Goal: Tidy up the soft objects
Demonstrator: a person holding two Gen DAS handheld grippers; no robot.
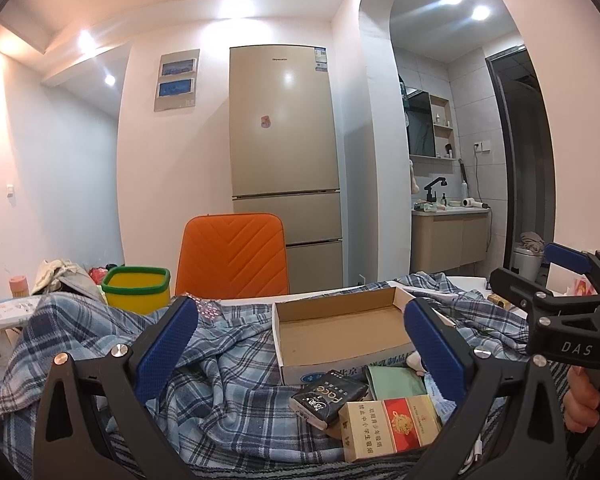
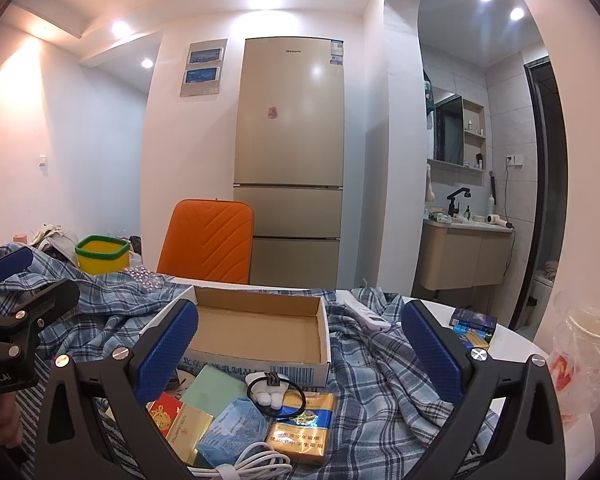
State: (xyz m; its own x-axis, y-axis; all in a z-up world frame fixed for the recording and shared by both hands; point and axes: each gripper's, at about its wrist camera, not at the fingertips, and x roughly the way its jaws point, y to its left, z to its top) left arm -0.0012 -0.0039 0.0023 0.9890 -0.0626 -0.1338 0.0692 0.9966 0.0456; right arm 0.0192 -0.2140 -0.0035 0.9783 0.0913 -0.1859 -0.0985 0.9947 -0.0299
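Observation:
A blue plaid cloth (image 1: 228,380) (image 2: 380,376) lies rumpled over the table. An empty open cardboard box (image 1: 340,324) (image 2: 260,328) sits on it ahead of both grippers. My left gripper (image 1: 300,344) is open above the cloth, with nothing between its blue pads. My right gripper (image 2: 300,344) is open too, over a pile of small items: a green pack (image 2: 216,390), a blue tissue pack (image 2: 236,428), a white plush piece with a black hair tie (image 2: 268,390) and cigarette packs (image 2: 304,428). The right gripper (image 1: 556,280) shows at the right edge of the left wrist view.
A black pack (image 1: 328,398) and a red-gold carton (image 1: 392,428) lie near the left gripper. A yellow bin with a green rim (image 1: 137,288) and an orange chair (image 1: 232,256) stand behind. A white cable (image 2: 252,460), a power strip (image 2: 366,314) and a plastic bottle (image 2: 584,356) are at the right.

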